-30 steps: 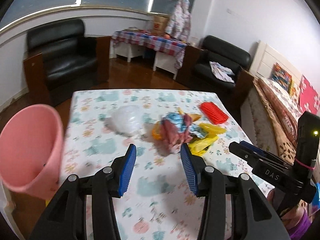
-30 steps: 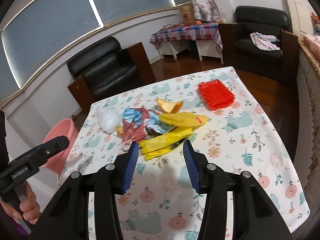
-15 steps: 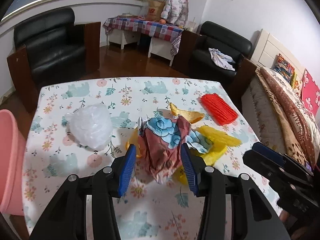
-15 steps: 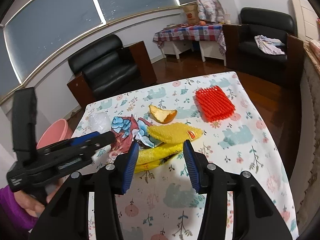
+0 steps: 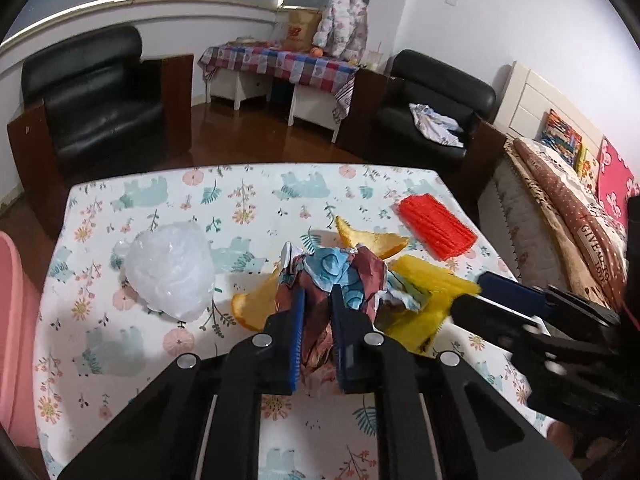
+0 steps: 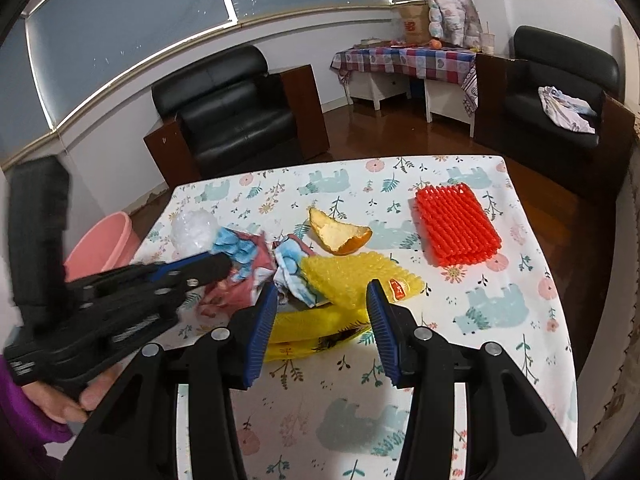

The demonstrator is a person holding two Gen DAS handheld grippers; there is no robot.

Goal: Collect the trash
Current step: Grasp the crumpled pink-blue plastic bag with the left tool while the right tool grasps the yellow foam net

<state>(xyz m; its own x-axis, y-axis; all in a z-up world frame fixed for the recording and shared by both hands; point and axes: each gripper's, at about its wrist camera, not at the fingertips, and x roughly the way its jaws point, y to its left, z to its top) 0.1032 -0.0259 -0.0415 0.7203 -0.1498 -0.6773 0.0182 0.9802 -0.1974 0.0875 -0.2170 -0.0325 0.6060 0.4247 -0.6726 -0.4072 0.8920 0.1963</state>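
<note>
Sitting across the whole near view, floral-and-bear printed tablecloth table (image 5: 168, 208) carries the trash pile at its middle. Pink plastic bin (image 6: 102, 242) stands off the table's left edge, likely the drop target. Red ridged foam fruit net (image 6: 456, 226) lies far right, apart from the pile. Clear crumpled plastic bag (image 5: 170, 270) sits left of the pile, looks very light and slippery. Yellow foam mesh sleeve (image 6: 352, 276) and yellow plastic wrapper (image 6: 308, 330) lie just ahead of the right gripper (image 6: 322, 326), jaws spread wide, holding nothing. Crumpled red-and-blue paper wrapper (image 5: 340, 276) is mid-pile; left gripper (image 5: 316, 320) is clamped on its near folded edge, jaws nearly together with paper bunched between. Wrapper looks light, soft, crushable, no slip risk; the pinch on a thick crease seems a good hold, a thin flap could tear. Orange peel pieces (image 6: 340, 236) rest at the far side of the pile and beside the wrapper, stiffer and curved; best gripped across the rim.
</note>
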